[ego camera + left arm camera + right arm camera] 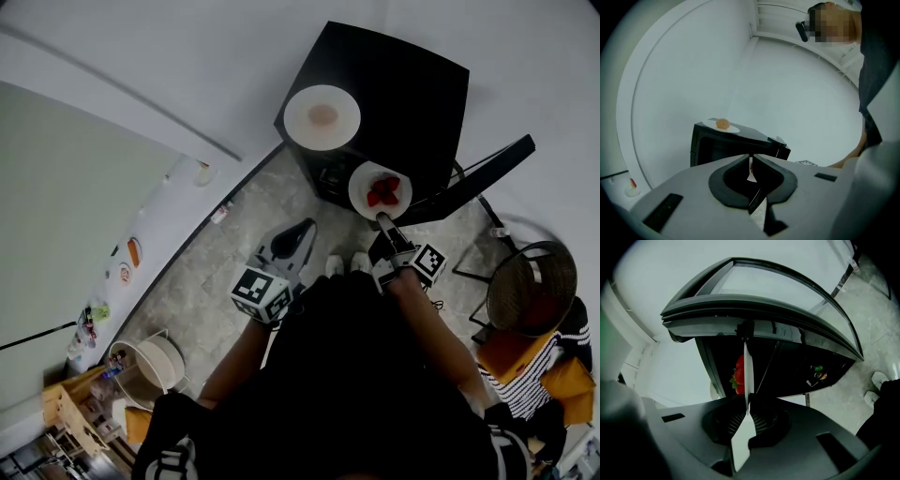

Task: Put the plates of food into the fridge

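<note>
A small black fridge (394, 94) stands on the floor with its door (483, 173) swung open to the right. On its top rests a white plate with a round orange food (322, 116), also visible in the left gripper view as the plate (723, 124) on the fridge (726, 147). My right gripper (382, 219) is shut on the rim of a white plate of strawberries (380, 190), held level in front of the fridge opening. In the right gripper view this plate (748, 373) shows edge-on between the jaws, with the strawberries (739, 376) to its left. My left gripper (305, 232) is lower left, shut and empty.
The open door (759, 317) arches over the right gripper, and small items (817, 372) sit on its inner shelf. A round wire basket (530, 286) stands at the right and a white bin (155, 361) at the lower left. The person's white shoes (347, 264) are near the fridge.
</note>
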The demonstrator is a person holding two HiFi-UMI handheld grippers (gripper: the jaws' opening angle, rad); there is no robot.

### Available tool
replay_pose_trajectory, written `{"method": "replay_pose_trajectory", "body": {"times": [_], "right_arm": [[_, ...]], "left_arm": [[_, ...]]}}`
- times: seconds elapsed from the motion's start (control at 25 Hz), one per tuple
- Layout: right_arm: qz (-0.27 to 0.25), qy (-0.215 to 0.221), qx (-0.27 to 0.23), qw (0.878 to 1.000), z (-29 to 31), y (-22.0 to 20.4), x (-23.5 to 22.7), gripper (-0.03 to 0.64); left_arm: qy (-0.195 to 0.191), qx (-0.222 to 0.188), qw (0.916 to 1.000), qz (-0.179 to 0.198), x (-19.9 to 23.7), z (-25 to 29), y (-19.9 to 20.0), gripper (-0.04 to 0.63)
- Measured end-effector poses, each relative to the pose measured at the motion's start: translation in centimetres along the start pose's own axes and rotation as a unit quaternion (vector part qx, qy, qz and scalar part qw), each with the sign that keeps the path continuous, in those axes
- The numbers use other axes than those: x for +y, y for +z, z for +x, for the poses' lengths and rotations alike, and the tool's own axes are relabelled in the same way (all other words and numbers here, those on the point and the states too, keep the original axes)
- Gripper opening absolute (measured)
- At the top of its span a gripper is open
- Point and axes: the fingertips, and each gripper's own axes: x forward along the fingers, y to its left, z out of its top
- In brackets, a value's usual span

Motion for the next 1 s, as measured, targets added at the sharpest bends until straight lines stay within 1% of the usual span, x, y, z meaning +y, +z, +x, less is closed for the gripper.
{"method": "replay_pose_trajectory", "body": {"times": [0.16,0.28,0.48,0.6,0.88,1.0], "right_arm": [[0.011,-0.010,-0.016,1.000,0.8,0.2,-1.3,0.040],[0.029,-0.018,-0.034,0.999,1.4,1.1,-2.4,0.040],[0.041,-0.037,-0.065,0.996,2.1,2.5,-4.0,0.041],[0.047,-0.039,-0.079,0.995,2.4,3.2,-4.8,0.038],[0.089,-0.039,-0.120,0.988,3.3,3.6,-5.6,0.034],[0.097,-0.042,-0.132,0.986,3.6,3.9,-5.6,0.034]], "left_arm": [[0.004,0.006,0.9999,0.007,0.1,-0.2,0.1,0.038],[0.005,0.008,0.9999,0.004,0.2,0.3,0.0,0.038],[0.003,0.010,0.9999,0.007,-0.1,0.5,0.2,0.038],[0.004,0.012,0.9999,0.007,-0.1,0.3,0.3,0.038],[0.012,0.025,0.9996,0.005,0.4,-0.5,-0.5,0.038],[0.019,0.021,0.9996,0.003,0.7,-0.8,-0.5,0.038]]}}
